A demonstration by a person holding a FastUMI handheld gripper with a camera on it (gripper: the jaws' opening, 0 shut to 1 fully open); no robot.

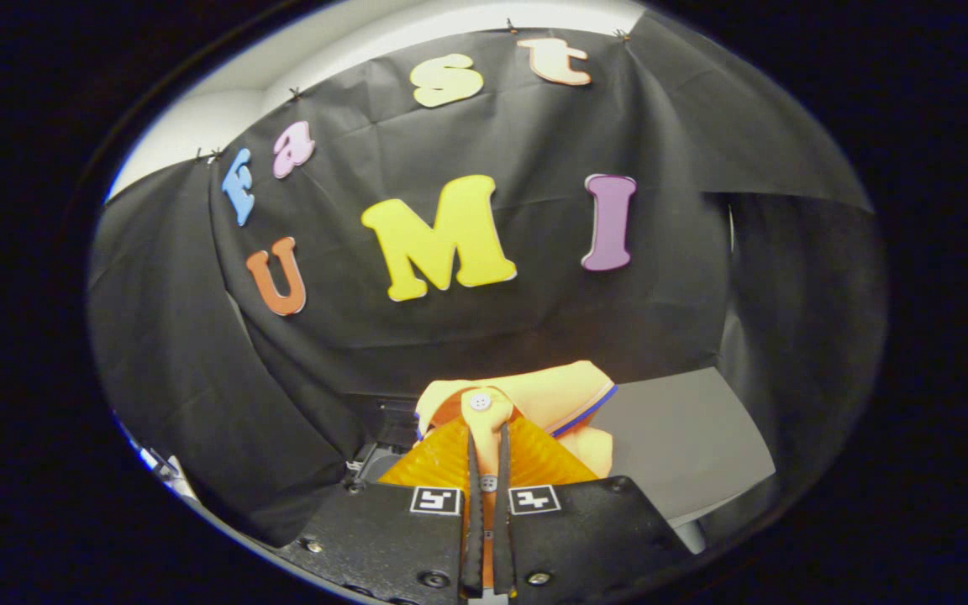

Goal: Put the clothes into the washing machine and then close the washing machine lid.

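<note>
The gripper (487, 437) is clamping a yellow shirt (534, 399) by its buttoned placket, fingers nearly together, low in the frame's centre. The shirt is bunching just beyond the fingertips, spilling right over a grey surface (686, 445); I'm guessing that's the washer.

Garment (534, 399) lower part hidden behind gripper (489, 445) fingers; grey surface (686, 445) at lower right cut off by view edge.
</note>
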